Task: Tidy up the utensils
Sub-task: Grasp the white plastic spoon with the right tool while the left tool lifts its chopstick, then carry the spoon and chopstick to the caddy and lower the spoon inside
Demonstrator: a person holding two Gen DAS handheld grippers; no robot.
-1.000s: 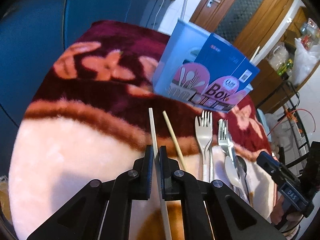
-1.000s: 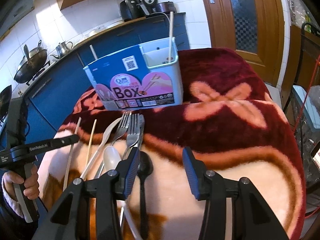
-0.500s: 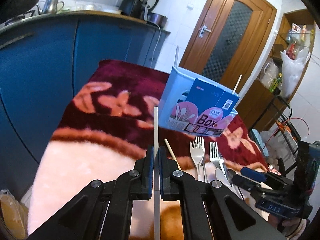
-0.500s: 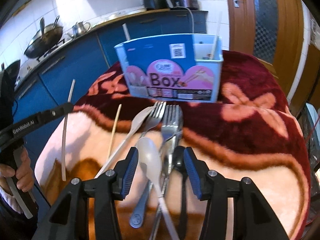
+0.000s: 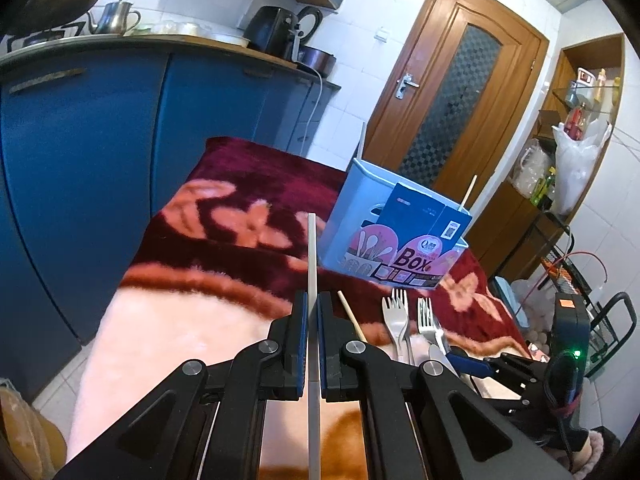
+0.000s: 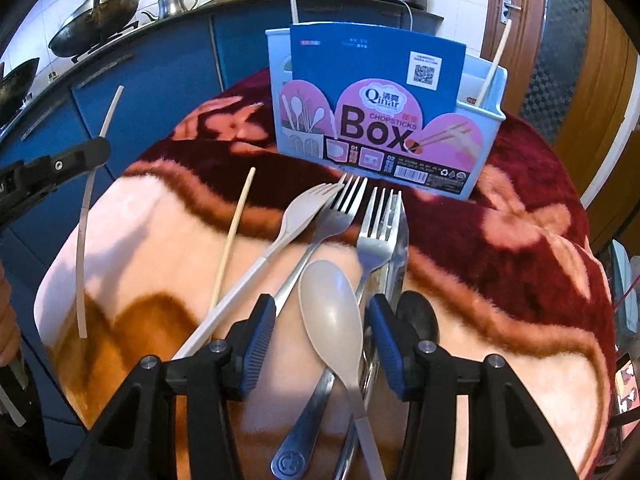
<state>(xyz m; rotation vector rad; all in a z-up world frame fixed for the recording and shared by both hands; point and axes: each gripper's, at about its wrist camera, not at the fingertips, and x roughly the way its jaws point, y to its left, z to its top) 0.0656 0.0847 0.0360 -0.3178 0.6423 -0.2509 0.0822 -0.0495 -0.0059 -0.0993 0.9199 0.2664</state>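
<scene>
The step in hand looks like sorting chopsticks into the holder: one pale chopstick is already gripped and off the blanket, and it calls for being carried over the box and lowered tip-first into a free compartment.

The left claw is closed tight on the white chopstick, its pads pinching the stick about midway so that it juts forward past the tips and runs back under the claw. From the right wrist view the same stick hangs in the air at the left edge of the counter, clear of the blanket.

The right claw stands wide open and holds nothing. It hovers low over the pile near the front edge, one finger on either side of the bowl of the beige spoon; I cannot tell whether the pads touch it. A squeeze on the spoon seems the likely next grasp, and its neighbours lie close enough to snag.

Beyond the spoon lie the forks, fanned with tines toward the box, and a wooden chopstick to their left. Farthest stands the blue box near the back of the counter, with a chopstick already upright at each end.
</scene>
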